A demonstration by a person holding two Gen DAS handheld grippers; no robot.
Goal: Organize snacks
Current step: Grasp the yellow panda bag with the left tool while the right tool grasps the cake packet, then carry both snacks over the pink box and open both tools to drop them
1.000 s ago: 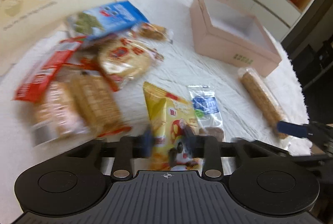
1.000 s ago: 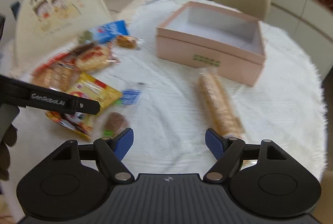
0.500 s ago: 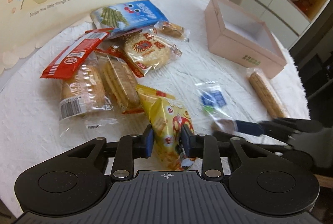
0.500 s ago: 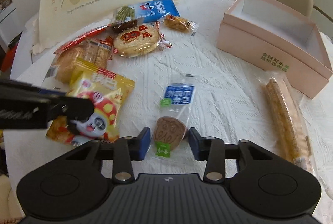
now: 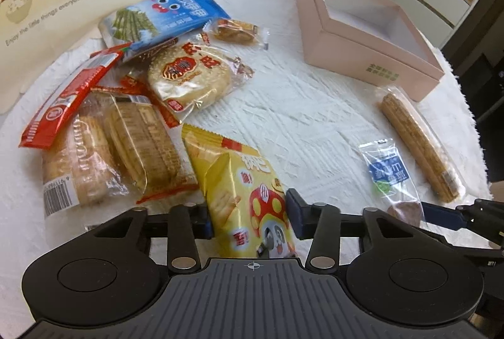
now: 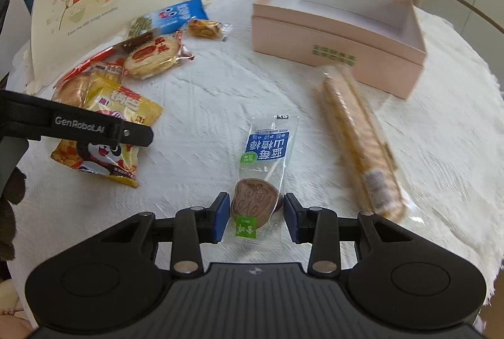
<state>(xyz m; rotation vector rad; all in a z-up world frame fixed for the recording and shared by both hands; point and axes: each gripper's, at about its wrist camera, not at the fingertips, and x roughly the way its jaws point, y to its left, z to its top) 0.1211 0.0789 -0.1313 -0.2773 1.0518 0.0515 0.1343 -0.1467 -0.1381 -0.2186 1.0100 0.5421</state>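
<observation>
While the left tongs point(image 5: 249, 217) pinch the crinkled yellow panda-print snack bag point(image 5: 242, 191), the right tongs point(image 6: 255, 217) stand spread around the clear-wrapped brown lollipop point(image 6: 253, 200). At one o'clock lies the long wafer-stick packet point(image 6: 359, 144); beyond it, the open pink cardboard box point(image 6: 334, 43) on the white-clothed worktop point(image 6: 214, 93).

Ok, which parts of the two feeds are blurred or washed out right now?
Right wrist view: the long wafer pack and the pink box corner are motion-smeared; lollipop packet sharp. Left wrist view: mostly crisp, slight softness, fisheye bending at the edges; white tablecloth bright.
</observation>
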